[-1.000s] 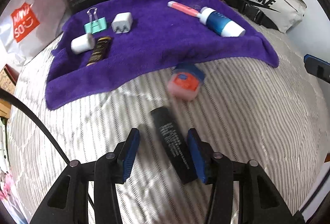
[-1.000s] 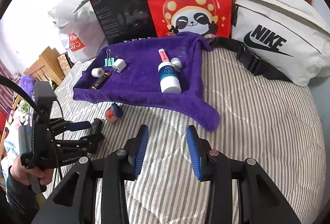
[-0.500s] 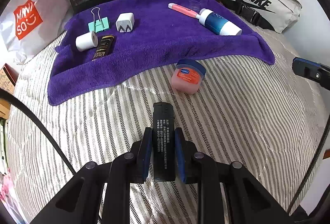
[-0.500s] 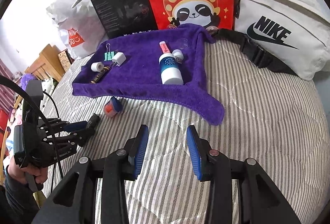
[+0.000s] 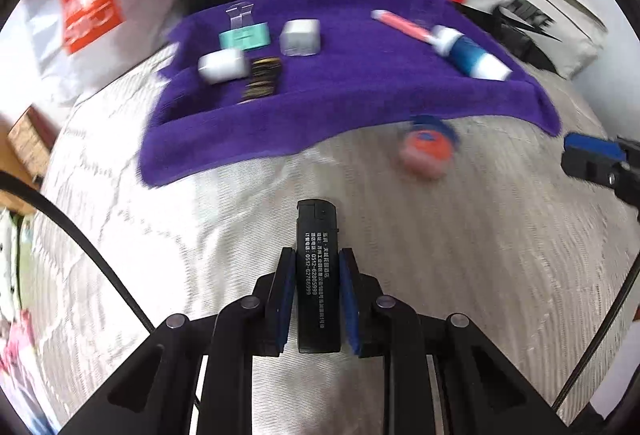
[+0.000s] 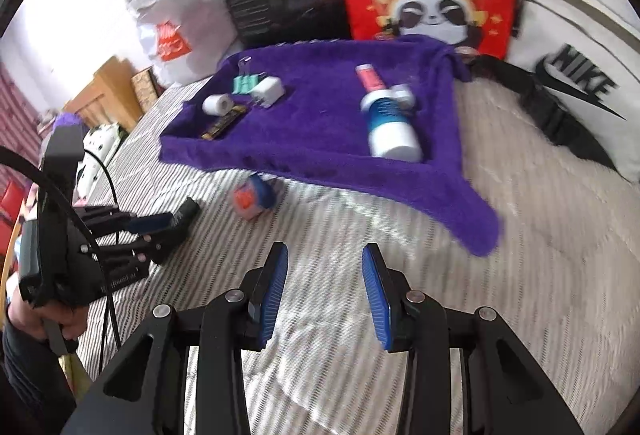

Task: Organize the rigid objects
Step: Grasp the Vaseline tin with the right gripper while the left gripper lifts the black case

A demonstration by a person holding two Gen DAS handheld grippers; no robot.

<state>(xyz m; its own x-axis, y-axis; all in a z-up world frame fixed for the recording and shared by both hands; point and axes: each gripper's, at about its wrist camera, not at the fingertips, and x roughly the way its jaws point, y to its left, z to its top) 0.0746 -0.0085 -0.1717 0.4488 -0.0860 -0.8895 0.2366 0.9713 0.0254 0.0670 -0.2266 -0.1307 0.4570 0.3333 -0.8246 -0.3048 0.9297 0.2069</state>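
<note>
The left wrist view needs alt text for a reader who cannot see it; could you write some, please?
The left gripper is shut on a black lighter above a striped bedspread. Beyond lie a small jar and a purple towel holding small items.

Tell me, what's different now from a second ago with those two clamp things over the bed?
The left gripper has closed on the black lighter, which a second ago lay loose between its open fingers. The right gripper has edged nearer the purple towel, still part open and empty. The small orange jar still lies on the striped bedcover, and the items on the towel are unmoved.
</note>
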